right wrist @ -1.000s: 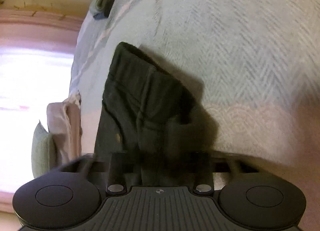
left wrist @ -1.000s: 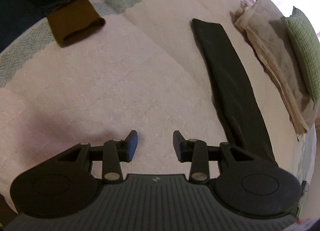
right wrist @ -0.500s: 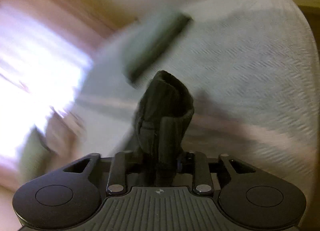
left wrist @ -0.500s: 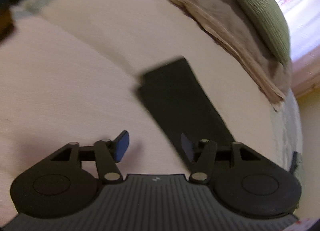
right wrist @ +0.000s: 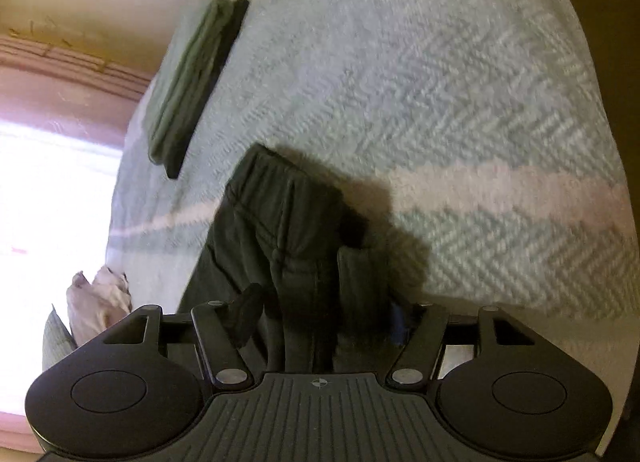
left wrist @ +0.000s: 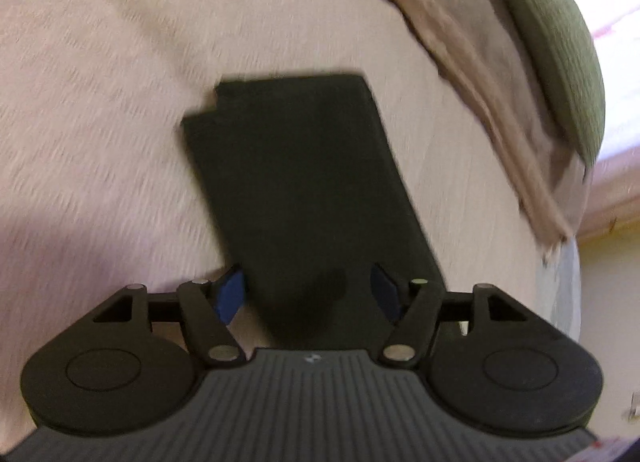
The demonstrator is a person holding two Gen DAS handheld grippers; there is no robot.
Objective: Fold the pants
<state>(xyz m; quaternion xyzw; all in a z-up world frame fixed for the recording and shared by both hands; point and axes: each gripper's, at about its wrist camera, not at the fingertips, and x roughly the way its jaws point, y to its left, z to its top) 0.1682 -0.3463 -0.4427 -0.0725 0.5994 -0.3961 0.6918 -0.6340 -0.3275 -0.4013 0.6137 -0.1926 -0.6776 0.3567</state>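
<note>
The dark pants leg [left wrist: 296, 181] lies flat on the pink bedspread [left wrist: 100, 101], its squared hem end pointing away from me. My left gripper [left wrist: 308, 294] hovers low over this leg, open, its blue-padded fingers spread to about the leg's width. In the right wrist view the bunched waistband of the pants [right wrist: 280, 229] rests on the blue-green herringbone cover [right wrist: 460, 101]. My right gripper [right wrist: 324, 322] stands open with that bunch of fabric between its spread fingers.
A crumpled beige cloth [left wrist: 472, 61] and a green pillow [left wrist: 560, 61] lie at the bed's right edge. A folded green garment [right wrist: 192, 77] sits farther up the cover near the wall. A bright window [right wrist: 52, 201] fills the left side.
The left gripper has swung over the leg's hem end and spread wider. The right gripper, shut on the lifted waistband before, has opened and the waistband has come down onto the cover.
</note>
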